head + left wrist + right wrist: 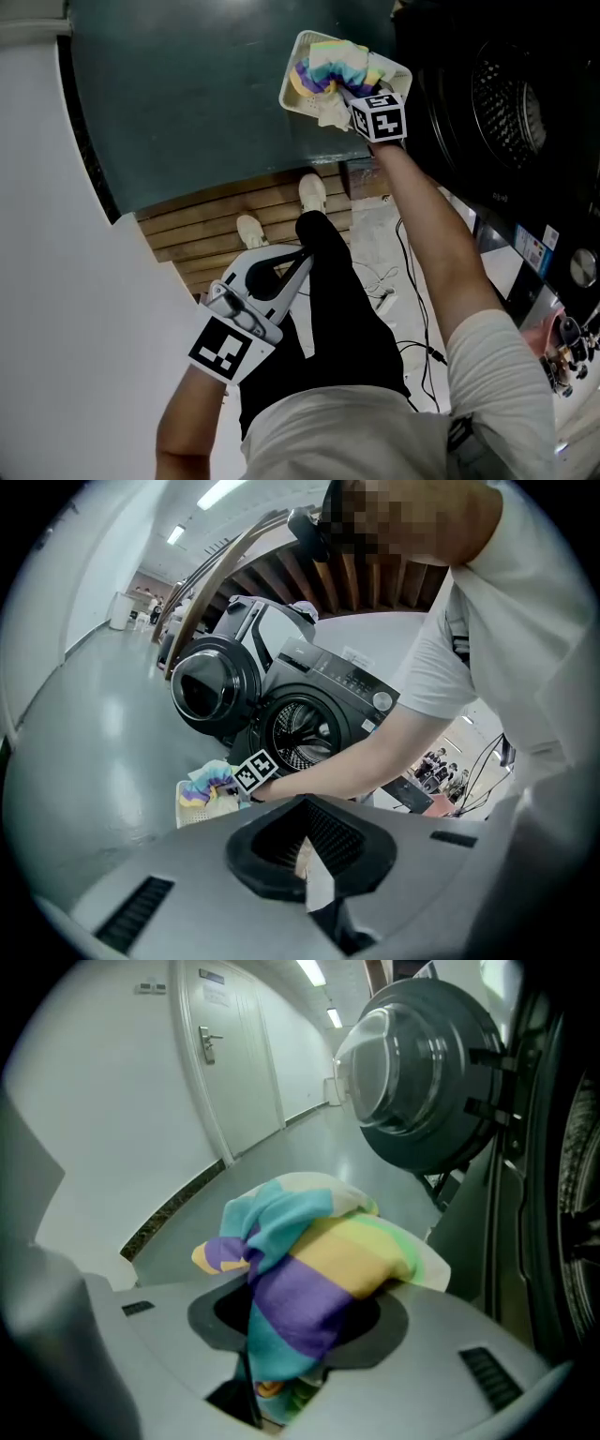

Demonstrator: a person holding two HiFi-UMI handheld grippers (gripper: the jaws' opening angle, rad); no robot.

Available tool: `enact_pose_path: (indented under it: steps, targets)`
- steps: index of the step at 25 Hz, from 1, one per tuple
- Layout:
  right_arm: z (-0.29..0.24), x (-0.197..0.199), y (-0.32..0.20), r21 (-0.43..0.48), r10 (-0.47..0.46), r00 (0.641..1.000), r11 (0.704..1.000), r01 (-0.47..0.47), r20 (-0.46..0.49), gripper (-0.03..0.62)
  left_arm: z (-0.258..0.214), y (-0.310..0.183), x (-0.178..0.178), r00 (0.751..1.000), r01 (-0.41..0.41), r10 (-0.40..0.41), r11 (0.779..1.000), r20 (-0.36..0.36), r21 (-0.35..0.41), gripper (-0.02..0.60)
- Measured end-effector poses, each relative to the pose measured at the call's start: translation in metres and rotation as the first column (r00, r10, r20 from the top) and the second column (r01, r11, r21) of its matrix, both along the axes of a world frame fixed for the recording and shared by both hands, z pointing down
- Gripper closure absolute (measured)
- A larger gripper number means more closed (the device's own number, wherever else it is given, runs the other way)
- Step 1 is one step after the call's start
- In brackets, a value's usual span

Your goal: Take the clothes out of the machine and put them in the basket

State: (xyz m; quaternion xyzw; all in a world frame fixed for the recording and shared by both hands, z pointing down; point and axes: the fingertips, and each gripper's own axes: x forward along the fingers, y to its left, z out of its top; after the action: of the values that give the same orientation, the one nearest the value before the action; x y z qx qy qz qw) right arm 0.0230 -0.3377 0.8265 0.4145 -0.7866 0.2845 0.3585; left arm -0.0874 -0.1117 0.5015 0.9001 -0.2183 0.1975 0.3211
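Observation:
A white basket [298, 94] stands on the dark floor beside the front-loading washing machine [506, 103], whose door [211, 682] hangs open. My right gripper [352, 89] is low over the basket, shut on a striped cloth [328, 64] of purple, teal, yellow and green. In the right gripper view the cloth [309, 1269] bunches out of the jaws and hides them. The left gripper view shows the cloth [211, 782] lying on the basket [195, 806], with the drum [305, 733] dark behind. My left gripper [302, 255] hangs by the person's leg, its tips together, holding nothing.
Cables [412, 281] and small white items lie on the floor by the machine's front. A strip of wooden slats [225, 220] runs under the person's shoes [312, 192]. A white wall [56, 234] closes the left side. People stand far down the hall [145, 597].

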Motion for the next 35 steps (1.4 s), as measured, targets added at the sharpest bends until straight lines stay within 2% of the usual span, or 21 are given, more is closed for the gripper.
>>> enact_pose_path:
  steps: [8, 15, 19, 21, 25, 35]
  targets:
    - [0.081, 0.0, -0.005, -0.096, -0.057, 0.998, 0.994, 0.055, -0.02, 0.408, 0.035, -0.019, 0.013, 1.0, 0.011, -0.01, 0.999, 0.013, -0.039, 0.584]
    - [0.133, -0.007, -0.005, -0.187, -0.148, 0.988, 0.973, 0.139, -0.036, 0.406, 0.057, -0.033, 0.015, 0.999, 0.05, -0.05, 0.997, 0.006, -0.064, 0.584]
    - [0.155, -0.009, -0.014, -0.214, -0.164, 0.985, 0.965, 0.149, -0.056, 0.378, 0.068, -0.035, 0.014, 0.998, 0.059, -0.059, 0.995, 0.008, -0.081, 0.585]
    - [0.165, -0.008, -0.015, -0.25, -0.157, 0.986, 0.958, 0.14, -0.051, 0.339, 0.074, -0.035, 0.016, 0.998, 0.065, -0.064, 0.994, 0.012, -0.093, 0.584]
    - [0.163, -0.002, -0.014, -0.284, -0.145, 0.988, 0.95, 0.126, -0.045, 0.318, 0.07, -0.033, 0.018, 0.998, 0.064, -0.063, 0.993, 0.009, -0.098, 0.584]
    - [0.126, 0.014, -0.004, -0.247, -0.111, 0.994, 0.963, 0.106, -0.004, 0.319, 0.052, -0.037, 0.04, 0.998, 0.053, -0.054, 0.997, -0.012, -0.064, 0.584]
